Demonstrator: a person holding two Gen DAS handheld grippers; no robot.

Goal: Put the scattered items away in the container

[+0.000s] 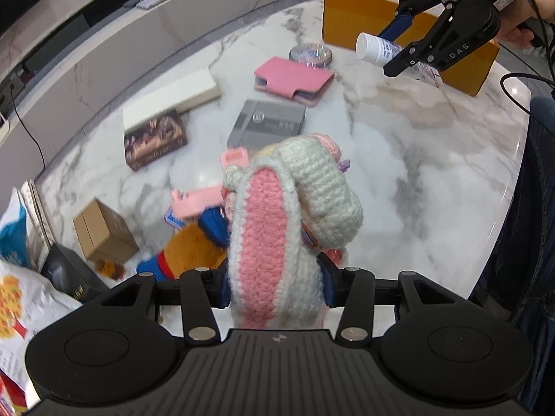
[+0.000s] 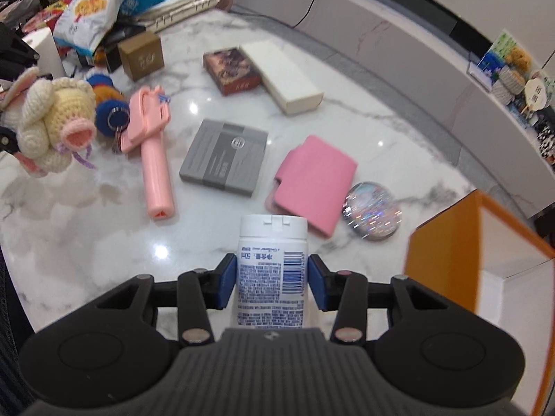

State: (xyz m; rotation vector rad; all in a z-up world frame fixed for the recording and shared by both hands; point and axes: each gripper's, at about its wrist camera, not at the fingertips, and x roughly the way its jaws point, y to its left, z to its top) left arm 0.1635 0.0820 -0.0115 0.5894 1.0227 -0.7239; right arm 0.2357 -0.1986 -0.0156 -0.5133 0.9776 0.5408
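A crocheted white and pink bunny toy (image 1: 288,225) hangs above the marble table (image 1: 399,159), with my left gripper (image 1: 275,286) shut on its lower part. In the right wrist view the same toy (image 2: 52,118) shows at the far left. My right gripper (image 2: 272,280) is shut on a white bottle (image 2: 272,267) with a printed label, its cap pointing forward. From the left wrist view that bottle (image 1: 373,48) and right gripper (image 1: 393,50) hover just in front of the open orange box (image 1: 350,10). The box (image 2: 447,239) stands at the table's right edge.
On the table lie a pink wallet (image 2: 315,183), a grey flat box (image 2: 225,152), a glittery disc (image 2: 373,209), a pink handled tool (image 2: 152,149), a long white box (image 2: 284,76), a dark red box (image 2: 230,69) and a brown carton (image 2: 140,55). Snack bags (image 2: 90,14) pile at the far left.
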